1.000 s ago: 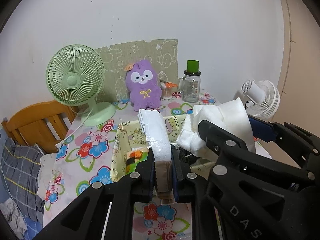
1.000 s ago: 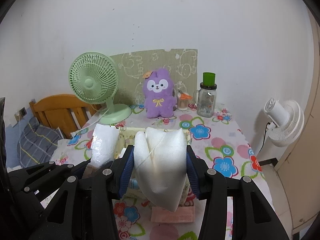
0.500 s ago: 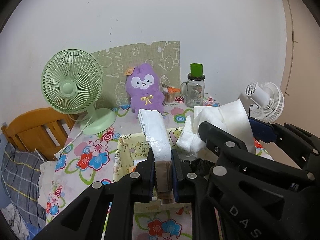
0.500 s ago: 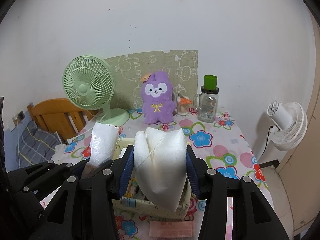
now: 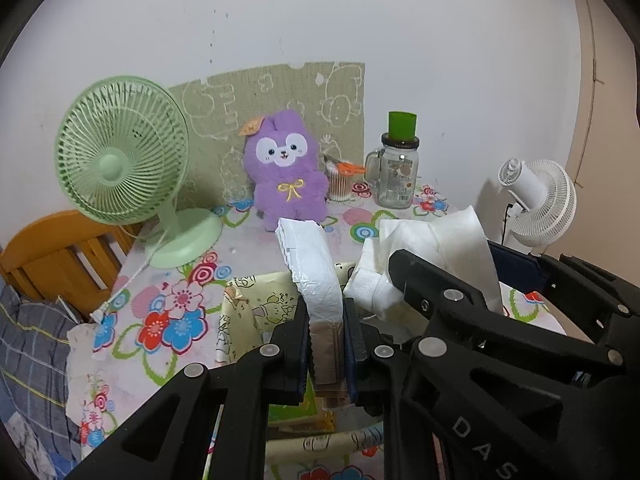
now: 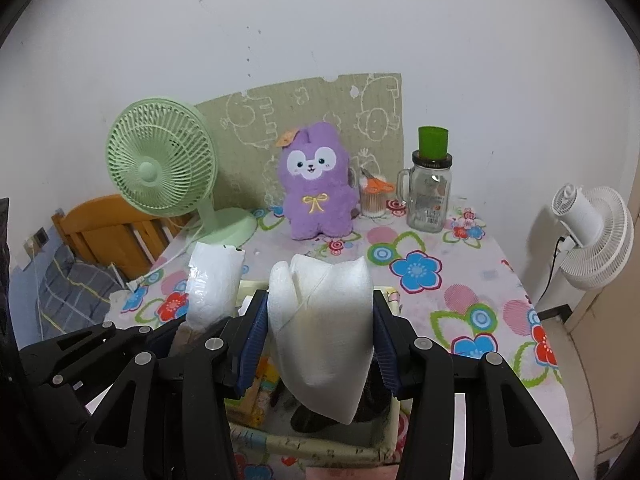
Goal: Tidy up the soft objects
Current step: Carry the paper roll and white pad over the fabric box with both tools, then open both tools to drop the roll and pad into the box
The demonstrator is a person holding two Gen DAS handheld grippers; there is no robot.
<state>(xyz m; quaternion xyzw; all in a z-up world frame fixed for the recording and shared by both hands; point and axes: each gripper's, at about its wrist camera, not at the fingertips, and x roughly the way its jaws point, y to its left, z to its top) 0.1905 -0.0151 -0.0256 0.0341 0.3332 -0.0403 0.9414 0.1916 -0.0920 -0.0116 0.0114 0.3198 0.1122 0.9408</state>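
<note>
My right claw (image 6: 320,326) clamps a folded white foam-like cloth (image 6: 320,320); my left claw (image 5: 327,330) is closed on a slim white plastic-wrapped pack (image 5: 314,276). Both hang just over the yellow cartoon-print fabric basket (image 6: 316,446) below me on the floral desk (image 6: 460,280). Next, I judge, lower and release inside.

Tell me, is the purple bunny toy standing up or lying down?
Standing up. The purple bunny toy sits upright on the flowery table, face forward, in front of the green cartoon board.
</note>
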